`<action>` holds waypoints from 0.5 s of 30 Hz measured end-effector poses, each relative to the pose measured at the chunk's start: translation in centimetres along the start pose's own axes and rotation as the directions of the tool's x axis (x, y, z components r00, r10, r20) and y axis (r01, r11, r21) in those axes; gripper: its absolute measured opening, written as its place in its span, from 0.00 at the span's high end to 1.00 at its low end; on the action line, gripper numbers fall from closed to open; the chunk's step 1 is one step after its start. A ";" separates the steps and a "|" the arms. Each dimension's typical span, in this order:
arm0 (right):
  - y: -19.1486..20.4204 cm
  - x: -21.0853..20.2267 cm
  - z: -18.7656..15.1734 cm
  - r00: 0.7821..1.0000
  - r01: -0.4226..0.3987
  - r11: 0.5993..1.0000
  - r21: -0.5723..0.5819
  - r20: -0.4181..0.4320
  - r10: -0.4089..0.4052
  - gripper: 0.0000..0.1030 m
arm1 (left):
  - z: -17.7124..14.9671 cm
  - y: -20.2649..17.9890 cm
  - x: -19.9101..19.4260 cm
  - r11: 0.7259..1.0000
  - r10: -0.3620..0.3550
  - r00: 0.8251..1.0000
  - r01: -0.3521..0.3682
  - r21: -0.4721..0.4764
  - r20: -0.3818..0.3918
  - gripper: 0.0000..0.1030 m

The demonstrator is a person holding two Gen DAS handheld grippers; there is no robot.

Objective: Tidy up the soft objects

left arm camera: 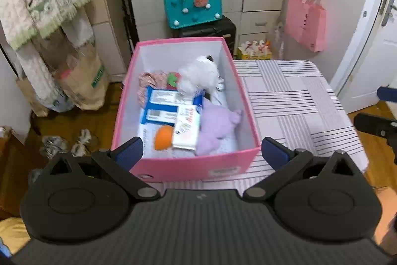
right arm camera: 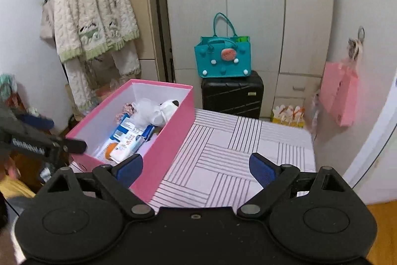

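A pink box [left arm camera: 183, 167] stands on the striped table's left part and also shows in the right wrist view [right arm camera: 171, 138]. Inside lie a white plush dog [left arm camera: 198, 73], a purple plush [left arm camera: 215, 126], an orange soft ball [left arm camera: 162, 137], blue tissue packs [left arm camera: 168, 103], a white wipes pack [left arm camera: 186, 128] and a patterned cloth [left arm camera: 148, 78]. My left gripper [left arm camera: 202, 153] is open and empty, just before the box's near wall. My right gripper [right arm camera: 196, 169] is open and empty over the table, right of the box.
The striped tablecloth [right arm camera: 235, 160] covers the table right of the box. Behind stand a black suitcase [right arm camera: 232, 93] with a teal bag [right arm camera: 223, 56] on it, wardrobes, and a pink bag [right arm camera: 341, 96] on the wall. Clothes [right arm camera: 91, 24] hang at the left.
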State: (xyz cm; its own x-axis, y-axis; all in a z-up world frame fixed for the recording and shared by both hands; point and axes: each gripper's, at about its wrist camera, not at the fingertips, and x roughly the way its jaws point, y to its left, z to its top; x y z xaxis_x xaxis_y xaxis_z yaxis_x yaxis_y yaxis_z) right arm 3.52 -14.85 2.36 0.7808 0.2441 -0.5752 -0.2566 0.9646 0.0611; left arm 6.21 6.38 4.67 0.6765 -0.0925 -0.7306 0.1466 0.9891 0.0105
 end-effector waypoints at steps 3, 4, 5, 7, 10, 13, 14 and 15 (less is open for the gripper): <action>0.2 -0.3 -0.4 1.000 0.015 1.000 0.011 -0.013 -0.015 0.08 | -0.3 -0.3 0.2 0.999 -0.027 1.000 0.027 -0.020 -0.012 0.00; 0.2 -0.3 -0.5 1.000 0.020 1.000 0.011 -0.022 -0.020 0.08 | -0.5 -0.4 0.3 0.999 -0.025 1.000 0.025 -0.023 -0.013 0.00; 0.2 -0.4 -0.6 0.999 0.025 1.000 0.011 -0.029 -0.024 0.08 | -0.7 -0.6 0.4 0.999 -0.029 0.999 0.029 -0.021 -0.014 0.00; 0.1 -0.7 -0.9 0.999 0.037 0.999 0.007 -0.031 -0.037 0.08 | -0.9 -0.9 0.6 0.999 -0.039 0.999 0.039 -0.015 -0.017 0.00; 0.2 -1.2 -1.3 0.998 0.058 0.998 0.000 -0.024 -0.058 0.08 | -1.3 -1.2 0.5 0.999 -0.038 0.999 0.038 -0.021 -0.002 0.00; 0.1 -1.5 -1.9 0.998 0.054 0.998 0.008 -0.015 -0.054 0.08 | -1.7 -1.5 0.1 0.999 -0.032 0.999 0.033 -0.017 0.028 0.00; 0.1 -1.6 -2.1 0.999 0.053 0.999 0.008 -0.011 -0.053 0.08 | -1.9 -1.6 -0.1 1.000 -0.026 0.999 0.026 -0.015 0.036 0.00; 0.1 -1.6 -2.4 0.999 0.054 0.999 0.007 -0.008 -0.054 0.08 | -2.1 -1.8 -0.3 1.000 -0.016 0.999 0.016 -0.015 0.051 0.00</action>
State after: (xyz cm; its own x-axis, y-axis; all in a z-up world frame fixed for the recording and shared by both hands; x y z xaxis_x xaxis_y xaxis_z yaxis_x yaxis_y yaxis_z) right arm 0.85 -15.38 1.38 0.7888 0.1912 -0.5842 -0.2100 0.9770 0.0361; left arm 4.24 4.90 3.44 0.7098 -0.1137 -0.6952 0.1470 0.9891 -0.0116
